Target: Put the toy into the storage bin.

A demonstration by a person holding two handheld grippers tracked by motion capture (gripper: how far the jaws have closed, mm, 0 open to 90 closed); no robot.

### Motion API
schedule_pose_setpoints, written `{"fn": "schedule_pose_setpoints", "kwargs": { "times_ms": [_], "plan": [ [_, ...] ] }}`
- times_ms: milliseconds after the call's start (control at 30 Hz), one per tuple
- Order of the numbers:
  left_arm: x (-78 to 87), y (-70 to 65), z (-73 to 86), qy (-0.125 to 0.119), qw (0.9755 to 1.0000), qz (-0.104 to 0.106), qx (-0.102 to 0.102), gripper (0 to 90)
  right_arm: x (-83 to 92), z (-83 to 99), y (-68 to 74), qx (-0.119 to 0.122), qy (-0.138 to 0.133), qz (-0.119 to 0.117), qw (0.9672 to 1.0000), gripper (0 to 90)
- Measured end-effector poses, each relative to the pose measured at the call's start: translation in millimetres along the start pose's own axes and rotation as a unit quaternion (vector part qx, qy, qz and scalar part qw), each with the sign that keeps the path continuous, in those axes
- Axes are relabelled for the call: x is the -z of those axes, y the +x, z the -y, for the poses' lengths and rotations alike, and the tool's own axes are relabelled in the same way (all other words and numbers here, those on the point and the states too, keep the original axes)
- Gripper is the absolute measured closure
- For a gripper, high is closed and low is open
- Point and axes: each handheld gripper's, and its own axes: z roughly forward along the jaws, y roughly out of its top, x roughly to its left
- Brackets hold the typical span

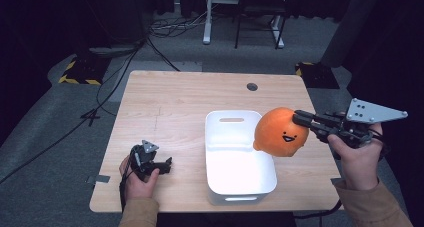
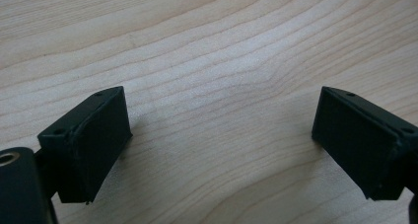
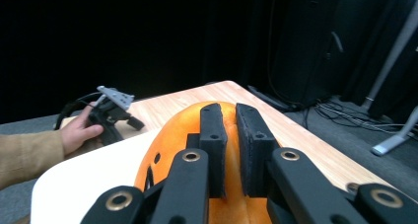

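Orange plush toy (image 1: 280,132) (smiley face) hangs pinched in right gripper (image 1: 299,118) over white bin (image 1: 235,194) rim, mid-carry; next, probably lower & release inside; left gripper (image 1: 169,162), jaws apart, rests on table (image 1: 170,97).

light wooden table (image 1: 175,102) with a white bin (image 1: 235,157) and the resting left gripper (image 1: 167,163)

Nothing readable is showing anywhere — no words, labels, brands or numbers are appearing on any surface.
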Motion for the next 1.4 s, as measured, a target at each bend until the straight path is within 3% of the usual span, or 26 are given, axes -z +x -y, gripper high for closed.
{"fn": "schedule_pose_setpoints", "kwargs": {
  "times_ms": [800,1400],
  "plan": [
    [-0.1,-0.1,-0.1,0.000,1.0000,0.001,0.001,7.9,-46.3,-9.1,42.6,0.028,0.007,-0.085,0.9960,82.6],
    [-0.2,-0.1,0.0,-0.001,1.0000,0.000,0.001,7.9,-69.4,2.0,63.9,0.029,0.032,-0.121,0.9917,82.5]
  ]
}}
